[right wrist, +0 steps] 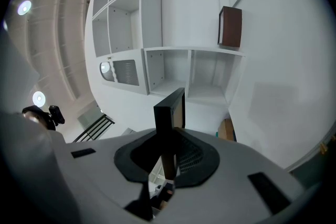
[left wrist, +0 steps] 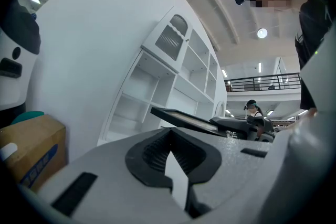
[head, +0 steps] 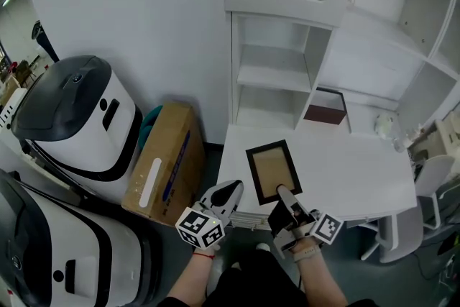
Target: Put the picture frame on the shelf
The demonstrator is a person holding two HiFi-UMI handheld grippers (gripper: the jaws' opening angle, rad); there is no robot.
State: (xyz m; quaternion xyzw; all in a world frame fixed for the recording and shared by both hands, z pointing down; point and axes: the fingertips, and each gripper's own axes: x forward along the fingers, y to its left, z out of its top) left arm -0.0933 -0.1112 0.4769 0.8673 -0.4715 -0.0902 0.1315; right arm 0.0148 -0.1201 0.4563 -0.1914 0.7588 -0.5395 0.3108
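Note:
The picture frame point(head: 273, 170), black-edged with a tan middle, is held above the white desk point(head: 359, 169) in front of the white shelf unit point(head: 273, 75). My right gripper point(head: 286, 199) is shut on the frame's near edge. In the right gripper view the frame point(right wrist: 170, 113) stands edge-on between the pads of the right gripper point(right wrist: 165, 157). My left gripper point(head: 228, 192) hangs just left of the frame, off the desk's near-left corner, shut with nothing in it. In the left gripper view the left gripper point(left wrist: 170, 165) points toward the shelves, and the frame point(left wrist: 184, 118) shows to its right.
A dark brown box point(head: 325, 113) leans at the back of the desk, beside the lower shelf compartments. A cardboard box point(head: 162, 162) stands on the floor left of the desk, with two white-and-black machines point(head: 79, 118) beyond it. A chair point(head: 431, 176) is at the right.

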